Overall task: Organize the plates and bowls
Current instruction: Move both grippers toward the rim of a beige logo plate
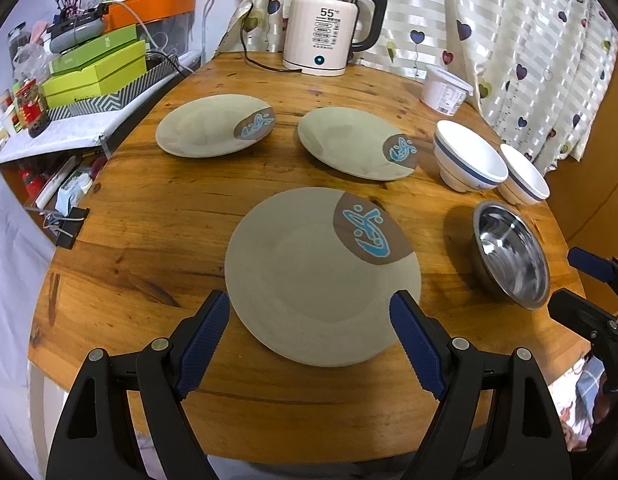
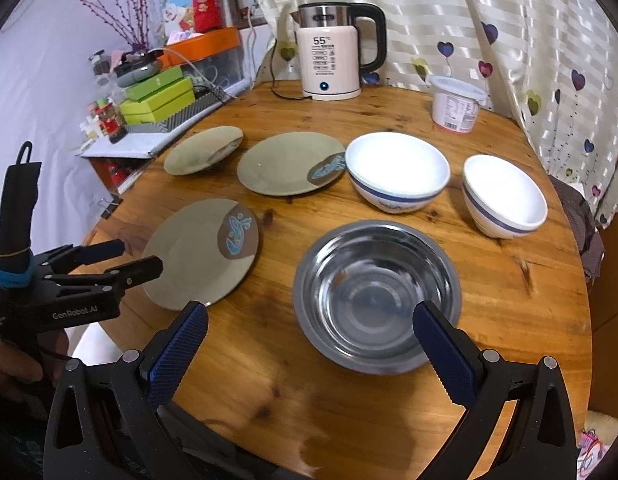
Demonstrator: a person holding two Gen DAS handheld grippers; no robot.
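On the round wooden table [image 1: 157, 240]: everything I must sort lies in plain view.
Near plate [image 1: 309, 280]: grey-green, flat on the wood, a brown patch with a blue motif at its far right edge; I cannot read the motif as writing.
Far plates: two of the same pattern, far-left plate [image 1: 209, 126] and middle plate [image 1: 349, 142], side by side and apart from each other.
Steel bowl [image 2: 375, 294]: upright, empty, right of the near plate.
White bowls: large bowl [image 2: 397, 170] and small bowl [image 2: 503, 196], blue-banded, beyond the steel bowl; the print on the large one is too blurred to read.
Left gripper [image 1: 309, 312]: I see its jaws spread wide over the near plate's rim, gripping nothing; its body reads "GenRobot.AI" in the right wrist view.
Right gripper [image 2: 309, 320]: jaws wide apart around the steel bowl's near edge, empty.
Kettle [image 1: 325, 28]: at the table's far edge, display showing "55".
White tub [image 2: 457, 106]: labelled, text illegible.
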